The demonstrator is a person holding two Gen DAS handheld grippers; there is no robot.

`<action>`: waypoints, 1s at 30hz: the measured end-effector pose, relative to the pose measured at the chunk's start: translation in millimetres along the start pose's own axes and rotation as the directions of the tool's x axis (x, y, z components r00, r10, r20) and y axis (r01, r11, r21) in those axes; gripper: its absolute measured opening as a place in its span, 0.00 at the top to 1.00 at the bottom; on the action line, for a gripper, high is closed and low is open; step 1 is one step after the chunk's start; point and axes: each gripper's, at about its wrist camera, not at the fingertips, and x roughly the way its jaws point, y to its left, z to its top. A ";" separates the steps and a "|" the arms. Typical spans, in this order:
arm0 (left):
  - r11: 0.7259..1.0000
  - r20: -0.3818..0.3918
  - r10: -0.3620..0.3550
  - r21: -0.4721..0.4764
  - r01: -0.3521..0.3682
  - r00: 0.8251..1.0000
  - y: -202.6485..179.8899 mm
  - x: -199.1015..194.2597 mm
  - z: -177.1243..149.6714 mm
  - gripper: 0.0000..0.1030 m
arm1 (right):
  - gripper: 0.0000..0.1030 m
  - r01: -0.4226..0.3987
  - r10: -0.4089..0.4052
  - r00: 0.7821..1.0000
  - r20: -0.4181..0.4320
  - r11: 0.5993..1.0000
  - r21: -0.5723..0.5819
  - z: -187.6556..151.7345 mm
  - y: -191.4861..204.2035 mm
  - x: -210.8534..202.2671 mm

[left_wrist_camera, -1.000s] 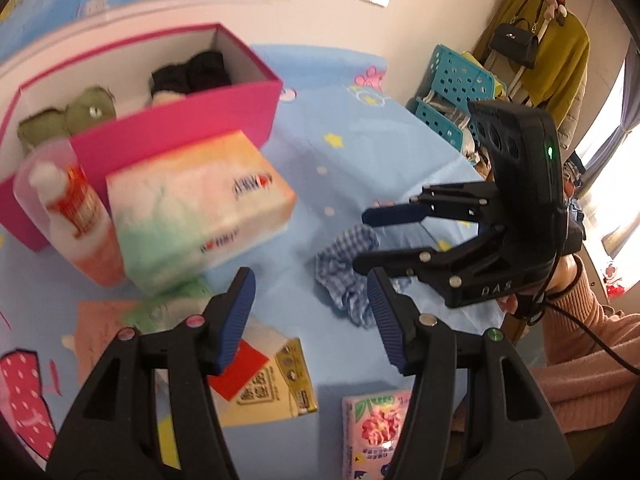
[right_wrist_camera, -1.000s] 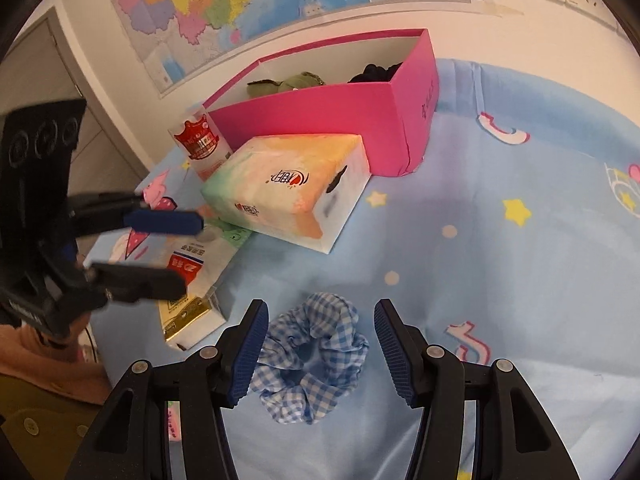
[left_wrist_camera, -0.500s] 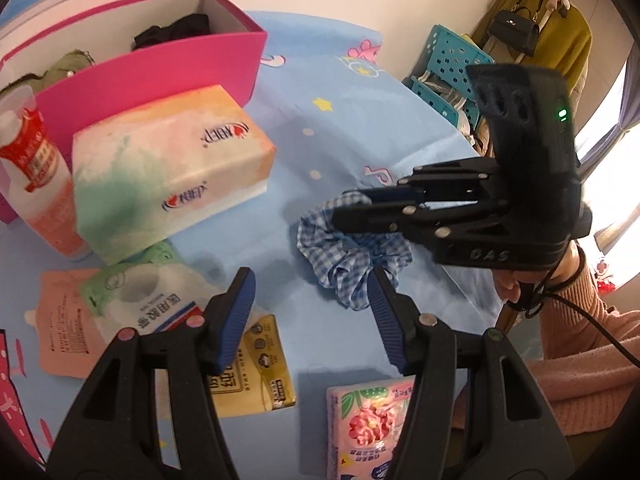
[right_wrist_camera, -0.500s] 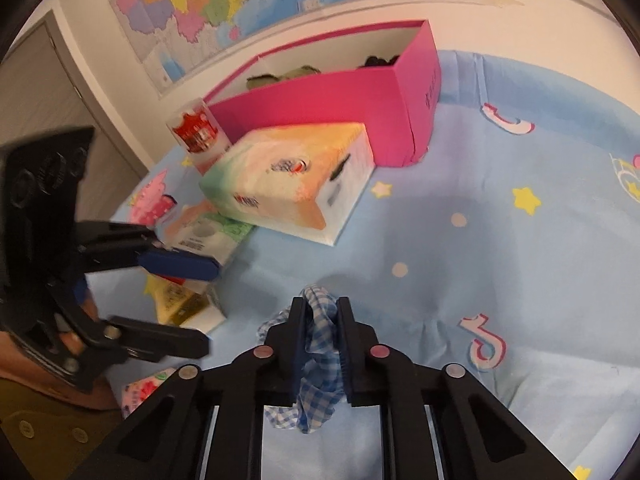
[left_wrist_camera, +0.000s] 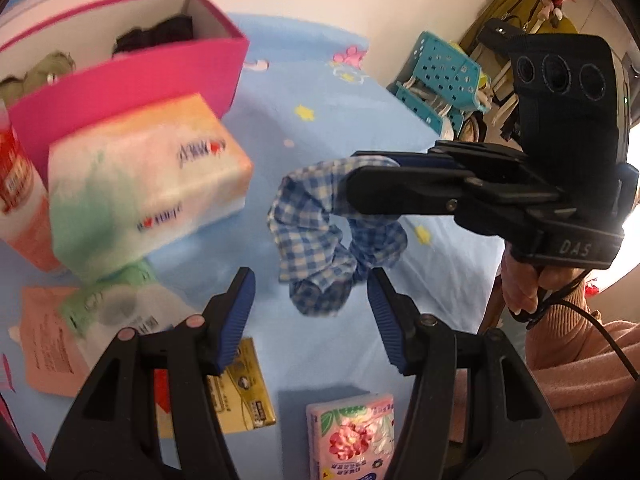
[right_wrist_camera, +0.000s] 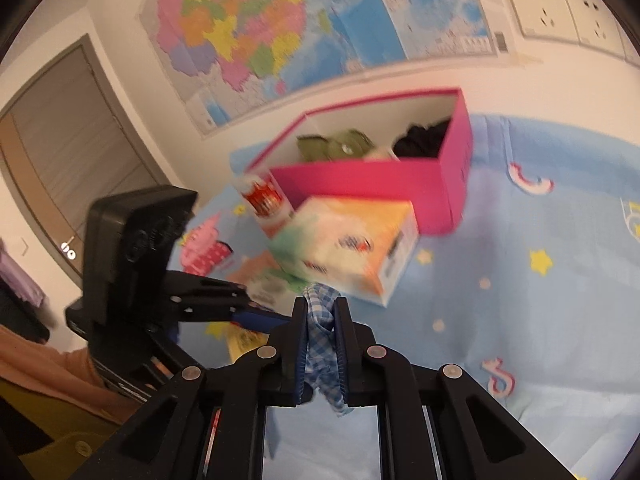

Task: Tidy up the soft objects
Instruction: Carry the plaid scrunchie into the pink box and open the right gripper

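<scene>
scrunchie pinched in right gripper above blue sheet; left gripper spread, empty.

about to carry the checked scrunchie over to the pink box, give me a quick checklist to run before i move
1. Grip: right tool shut on the blue checked scrunchie, fabric pinched between both pads. Ok.
2. Lift: scrunchie hangs below the tool, above the blue sheet. Whether its lowest fold clears the sheet: cannot tell.
3. Target: pink box open at the top, bare space between the green item and the black item. Ok.
4. Path: tissue box stands between scrunchie and pink box, so carry high. Not ok for a low sweep.
5. Left tool open, holding nothing, close under the scrunchie. Not ok; back it off.
</scene>
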 end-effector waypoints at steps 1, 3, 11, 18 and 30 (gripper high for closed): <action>1.000 0.011 0.001 0.000 -0.001 1.000 0.4 -2.7 2.7 0.42 | 0.89 -0.001 0.001 1.000 0.011 1.000 -0.009 4.0 2.2 -1.3; 1.000 0.040 0.010 0.001 -0.010 0.999 1.3 -10.7 10.6 0.42 | 0.89 -0.003 0.004 0.999 0.032 0.999 -0.033 14.3 6.8 -5.1; 0.999 0.123 0.048 -0.025 -0.045 0.991 14.2 -38.8 42.6 0.50 | 0.89 0.007 0.009 0.993 0.115 0.990 -0.140 59.9 24.4 -14.7; 0.991 0.182 0.131 -0.026 -0.128 0.975 22.2 -56.0 72.6 0.58 | 0.89 0.033 -0.007 0.987 0.161 0.987 -0.159 94.1 22.2 -9.4; 0.975 0.164 0.209 -0.110 -0.193 0.964 52.3 -47.7 122.6 0.59 | 0.89 0.070 -0.044 0.985 0.167 0.986 -0.150 144.6 -0.5 21.5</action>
